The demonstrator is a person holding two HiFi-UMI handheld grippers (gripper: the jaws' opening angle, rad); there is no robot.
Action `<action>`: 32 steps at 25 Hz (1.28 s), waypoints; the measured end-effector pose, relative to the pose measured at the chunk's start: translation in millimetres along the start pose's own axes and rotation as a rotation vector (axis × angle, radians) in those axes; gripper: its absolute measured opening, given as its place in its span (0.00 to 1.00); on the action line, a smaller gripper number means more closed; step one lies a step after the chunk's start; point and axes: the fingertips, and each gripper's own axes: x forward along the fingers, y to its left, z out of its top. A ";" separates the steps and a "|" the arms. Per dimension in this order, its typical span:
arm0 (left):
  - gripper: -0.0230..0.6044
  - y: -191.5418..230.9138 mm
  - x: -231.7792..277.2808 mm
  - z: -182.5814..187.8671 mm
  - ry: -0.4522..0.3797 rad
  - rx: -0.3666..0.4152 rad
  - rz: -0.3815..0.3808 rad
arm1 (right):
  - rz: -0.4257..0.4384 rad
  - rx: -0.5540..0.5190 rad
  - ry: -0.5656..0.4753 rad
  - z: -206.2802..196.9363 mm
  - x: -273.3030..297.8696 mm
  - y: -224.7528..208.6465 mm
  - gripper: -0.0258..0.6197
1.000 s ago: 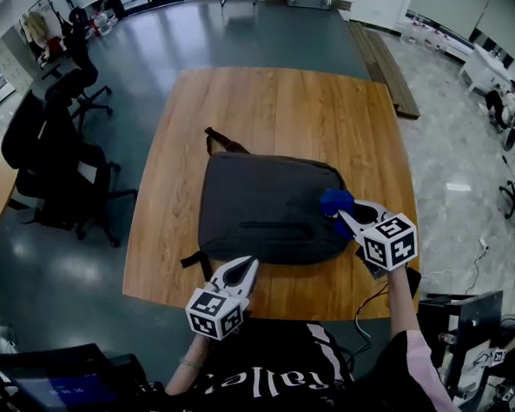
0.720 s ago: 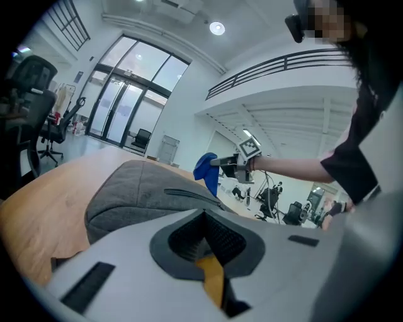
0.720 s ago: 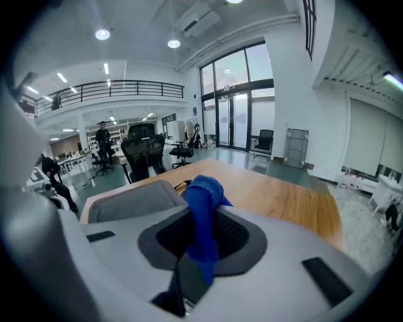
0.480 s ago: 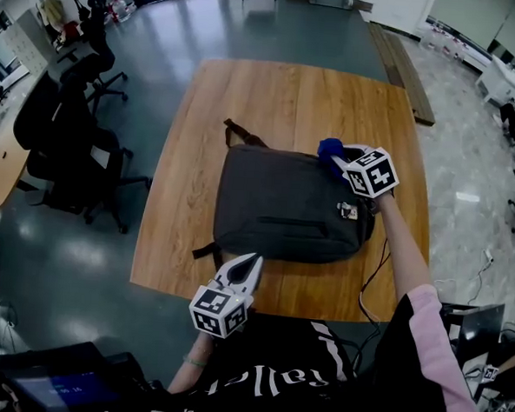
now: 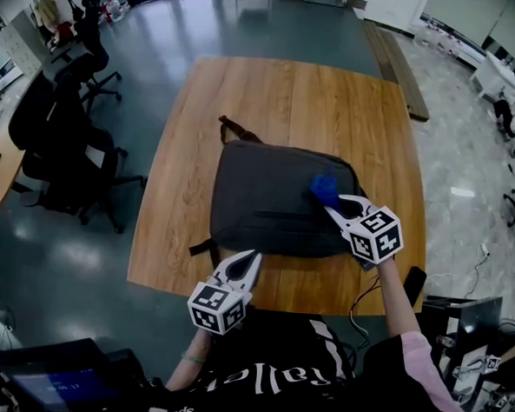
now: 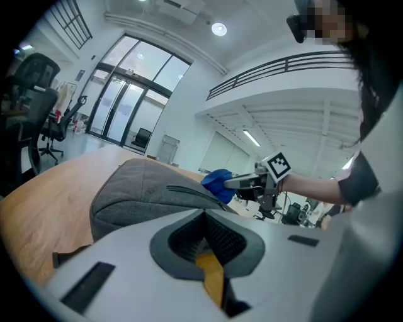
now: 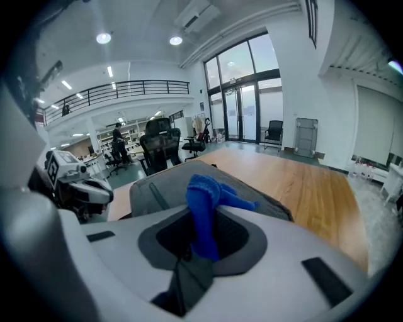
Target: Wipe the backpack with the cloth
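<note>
On the desk [image 5: 281, 98], seen from the head view, the backpack [image 5: 266, 201] lies flat and the right gripper [image 5: 330, 209] holds a blue cloth [image 5: 324, 189] against its right side. From the left gripper view, the left gripper [image 6: 203, 220] has its fingers closed on nothing, beside the backpack's near edge. From the right gripper view, the fingers pinch the cloth; wiping well likely needs steady downward pressure and overlapping strokes.
</note>
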 end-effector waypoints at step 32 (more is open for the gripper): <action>0.03 18.5 -0.1 6.7 -0.024 -0.027 0.047 | -0.057 -0.049 -0.064 106.7 31.0 -82.1 0.14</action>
